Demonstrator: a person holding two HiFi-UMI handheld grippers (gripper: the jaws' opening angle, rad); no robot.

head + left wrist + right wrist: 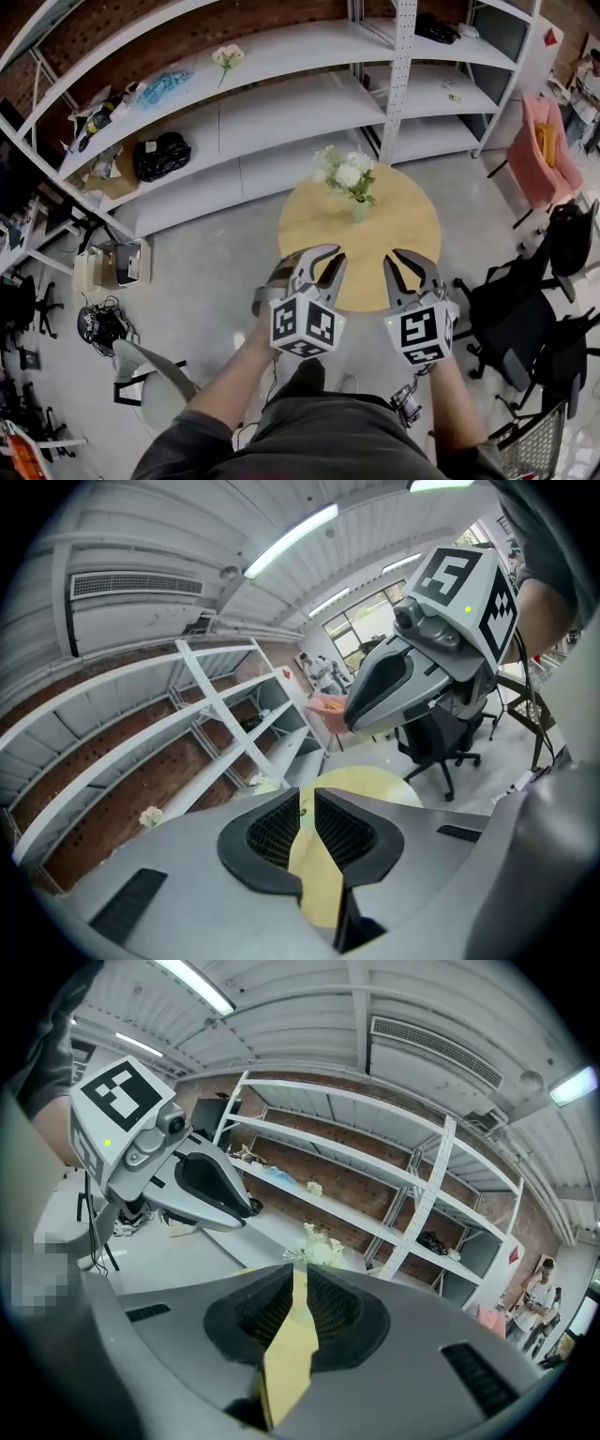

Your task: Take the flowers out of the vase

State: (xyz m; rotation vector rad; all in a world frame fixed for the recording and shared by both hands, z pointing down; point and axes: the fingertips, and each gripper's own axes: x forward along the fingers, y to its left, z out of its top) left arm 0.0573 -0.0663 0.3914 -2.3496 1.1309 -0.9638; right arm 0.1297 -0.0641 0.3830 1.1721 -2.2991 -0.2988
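- Standing toward the far side of a round, pale wooden table [309,225], a small vase [361,212] holds fluffy white flowers [345,172] with green leaves.
- Left gripper [322,253]: smooth grey curved shells, with black ribbed pads a narrow way apart and nothing between them.
- Right gripper [403,255]: the same ribbed pads pressed together — empty.
- Both hover side by side over the table's near edge, well apart from the vase, each carrying a cube of square markers.
- White metal shelves [281,103] line a brick wall behind.
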